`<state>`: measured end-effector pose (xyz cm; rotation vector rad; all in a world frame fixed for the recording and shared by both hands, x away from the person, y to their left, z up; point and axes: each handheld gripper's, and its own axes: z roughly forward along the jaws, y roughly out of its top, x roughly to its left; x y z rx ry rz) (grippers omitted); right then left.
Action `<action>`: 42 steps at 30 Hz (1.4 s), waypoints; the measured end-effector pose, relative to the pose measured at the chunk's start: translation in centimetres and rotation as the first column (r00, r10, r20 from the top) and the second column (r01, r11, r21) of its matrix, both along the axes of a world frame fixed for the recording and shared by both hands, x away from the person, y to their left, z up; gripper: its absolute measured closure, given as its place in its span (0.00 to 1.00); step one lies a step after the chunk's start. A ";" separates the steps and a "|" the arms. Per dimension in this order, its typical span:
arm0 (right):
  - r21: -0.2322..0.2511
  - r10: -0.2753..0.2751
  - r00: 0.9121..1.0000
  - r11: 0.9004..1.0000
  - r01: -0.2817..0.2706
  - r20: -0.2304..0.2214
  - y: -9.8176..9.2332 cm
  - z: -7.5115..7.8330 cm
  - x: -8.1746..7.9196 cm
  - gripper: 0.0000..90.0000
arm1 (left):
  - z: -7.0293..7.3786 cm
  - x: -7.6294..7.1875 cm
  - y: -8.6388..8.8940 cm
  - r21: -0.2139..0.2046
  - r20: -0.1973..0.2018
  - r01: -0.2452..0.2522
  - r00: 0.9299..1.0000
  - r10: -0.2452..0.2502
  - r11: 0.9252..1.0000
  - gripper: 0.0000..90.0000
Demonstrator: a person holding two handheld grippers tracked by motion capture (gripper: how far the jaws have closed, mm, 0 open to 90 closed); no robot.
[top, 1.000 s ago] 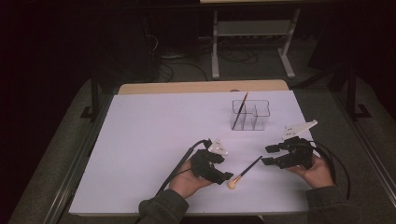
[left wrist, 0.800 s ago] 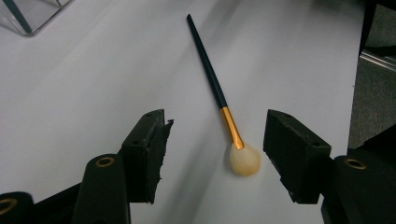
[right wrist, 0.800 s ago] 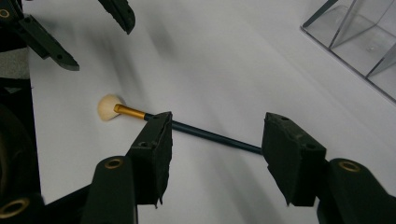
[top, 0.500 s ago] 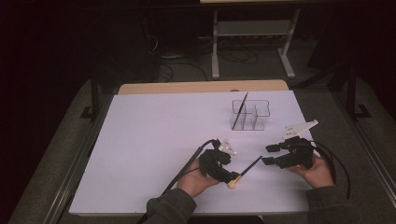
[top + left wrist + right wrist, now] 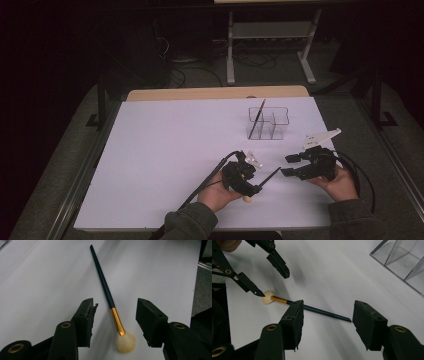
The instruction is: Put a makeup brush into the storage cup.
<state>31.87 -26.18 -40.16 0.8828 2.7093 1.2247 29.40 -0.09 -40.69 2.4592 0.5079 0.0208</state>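
Left gripper (image 5: 113, 315), jaws just narrowing yet unclenched, straddles the makeup brush (image 5: 110, 300) lying flat at lower centre of the table (image 5: 165, 150); grasp looks imminent, right gripper (image 5: 290, 165) idle, released.

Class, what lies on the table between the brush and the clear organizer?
Nothing: the high view shows bare white table between the brush and the clear organizer.
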 end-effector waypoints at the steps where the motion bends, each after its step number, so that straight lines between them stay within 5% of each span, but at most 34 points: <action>1: -0.001 0.001 1.000 1.000 -0.001 0.001 0.0 0.0 0.0 0.46 | 0.0 0.1 -0.1 0.001 -0.003 -0.003 1.000 0.003 1.000 0.55; 8: -0.003 0.000 1.000 1.000 0.000 0.001 0.0 -0.1 0.0 0.45 | -0.5 0.1 -0.6 -0.010 -0.019 -0.026 0.999 0.026 1.000 0.58; 17: -0.004 0.005 1.000 1.000 -0.005 0.004 0.1 -0.2 0.1 0.45 | -0.9 0.2 -1.4 0.026 -0.026 -0.001 1.000 0.002 1.000 0.63; 23: -0.003 0.002 1.000 1.000 -0.002 0.004 0.0 -0.2 0.1 0.46 | -1.4 0.0 -1.9 0.020 -0.029 -0.037 0.999 0.038 0.999 0.68; 42: -0.005 0.002 1.000 1.000 -0.002 -0.003 0.1 -0.2 0.1 0.46 | -2.1 -0.2 -2.4 0.073 -0.003 -0.035 0.999 0.035 0.997 0.79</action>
